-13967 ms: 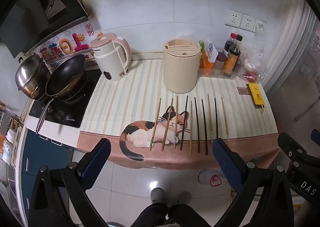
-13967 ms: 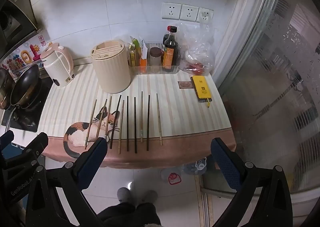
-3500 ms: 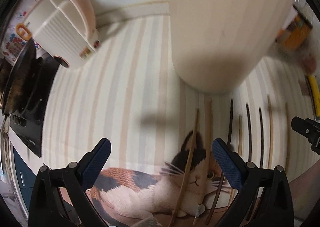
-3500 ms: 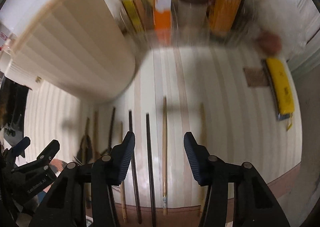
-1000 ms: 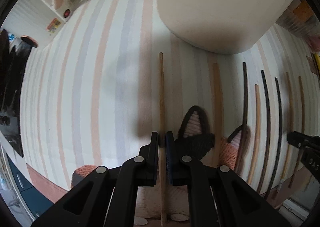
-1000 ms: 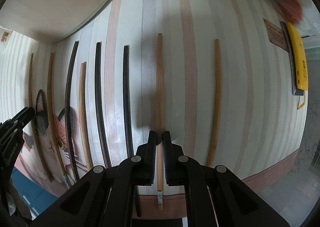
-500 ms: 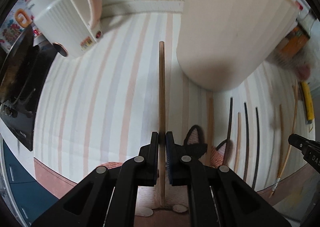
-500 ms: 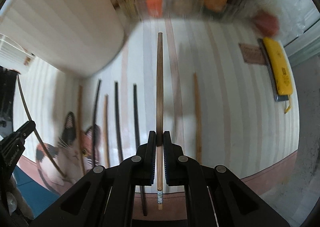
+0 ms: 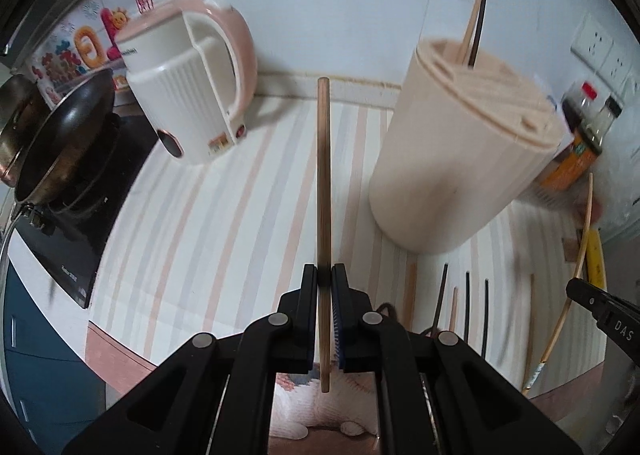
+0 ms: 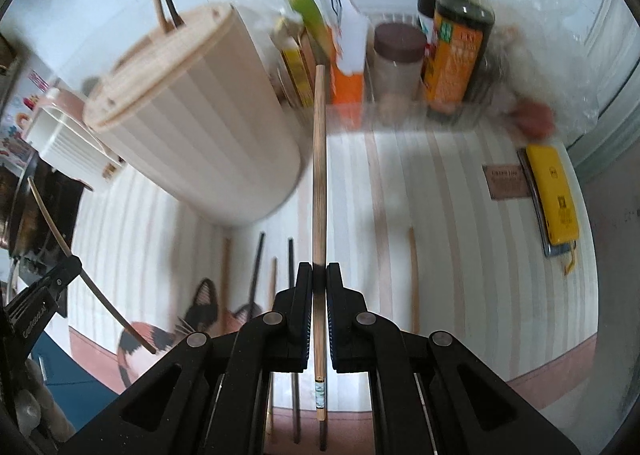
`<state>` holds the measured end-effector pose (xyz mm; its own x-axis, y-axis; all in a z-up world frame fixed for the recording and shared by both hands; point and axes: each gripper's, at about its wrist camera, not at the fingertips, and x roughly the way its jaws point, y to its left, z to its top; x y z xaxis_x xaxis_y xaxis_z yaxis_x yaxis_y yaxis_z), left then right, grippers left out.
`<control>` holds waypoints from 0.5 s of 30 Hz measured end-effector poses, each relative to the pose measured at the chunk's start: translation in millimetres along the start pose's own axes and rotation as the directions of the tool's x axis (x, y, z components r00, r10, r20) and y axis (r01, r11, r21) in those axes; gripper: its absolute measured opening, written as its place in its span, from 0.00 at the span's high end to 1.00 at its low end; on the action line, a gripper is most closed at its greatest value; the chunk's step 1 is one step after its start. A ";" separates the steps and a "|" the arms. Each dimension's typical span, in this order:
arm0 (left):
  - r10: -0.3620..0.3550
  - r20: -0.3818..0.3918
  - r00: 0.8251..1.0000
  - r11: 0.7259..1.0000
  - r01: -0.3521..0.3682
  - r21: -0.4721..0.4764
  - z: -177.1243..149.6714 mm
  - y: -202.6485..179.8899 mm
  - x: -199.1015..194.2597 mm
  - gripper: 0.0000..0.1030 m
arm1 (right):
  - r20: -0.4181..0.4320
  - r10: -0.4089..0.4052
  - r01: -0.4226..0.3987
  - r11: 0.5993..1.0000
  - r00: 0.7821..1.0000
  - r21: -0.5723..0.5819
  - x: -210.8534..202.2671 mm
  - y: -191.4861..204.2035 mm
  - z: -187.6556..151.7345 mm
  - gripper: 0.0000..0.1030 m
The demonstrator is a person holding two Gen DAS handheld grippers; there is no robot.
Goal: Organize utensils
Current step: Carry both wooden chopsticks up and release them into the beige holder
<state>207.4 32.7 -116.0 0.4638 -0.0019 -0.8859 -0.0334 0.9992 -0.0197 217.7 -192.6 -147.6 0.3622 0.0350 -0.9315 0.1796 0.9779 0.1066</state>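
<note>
The left gripper (image 9: 324, 273) is clenched on a wooden chopstick (image 9: 323, 175) pointing to 12 o'clock, clear of the striped mat (image 9: 224, 191); the beige holder (image 9: 464, 159) stands at 2 o'clock. The right gripper (image 10: 319, 271) pinches a bamboo chopstick (image 10: 319, 175), holder (image 10: 200, 127) at 10 o'clock. "DAS" shows at the left view's right edge. The bottle (image 10: 456, 51) label is too blurred to read.

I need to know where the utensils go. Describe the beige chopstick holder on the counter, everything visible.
The chopstick holder is a tall beige cylinder, apparently plastic, with faint vertical ribs and a slotted lid. It stands upright on the striped counter mat, near the tiled wall, right of the pink-and-white kettle. Two chopsticks, one wooden and one dark, stick up from a slot near the lid's back edge. Neither gripper touches it.
</note>
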 end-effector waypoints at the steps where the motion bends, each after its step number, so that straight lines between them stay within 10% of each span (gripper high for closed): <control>1: -0.001 0.013 1.000 1.000 0.001 -0.006 2.2 1.5 -4.9 0.96 | 0.010 0.006 -0.006 1.000 1.000 -0.001 -3.6 1.2 2.2 0.93; 15: -0.071 0.199 0.977 0.990 0.093 -0.106 53.9 11.7 -86.7 0.96 | 0.168 0.112 -0.111 0.994 0.979 -0.020 -72.8 23.0 40.6 0.93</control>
<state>214.5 46.6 -14.5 0.6320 -0.0647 -0.7723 -0.0840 0.9849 -0.1512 232.6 -181.0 -63.3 0.5289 0.1096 -0.8416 0.1202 0.9720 0.2021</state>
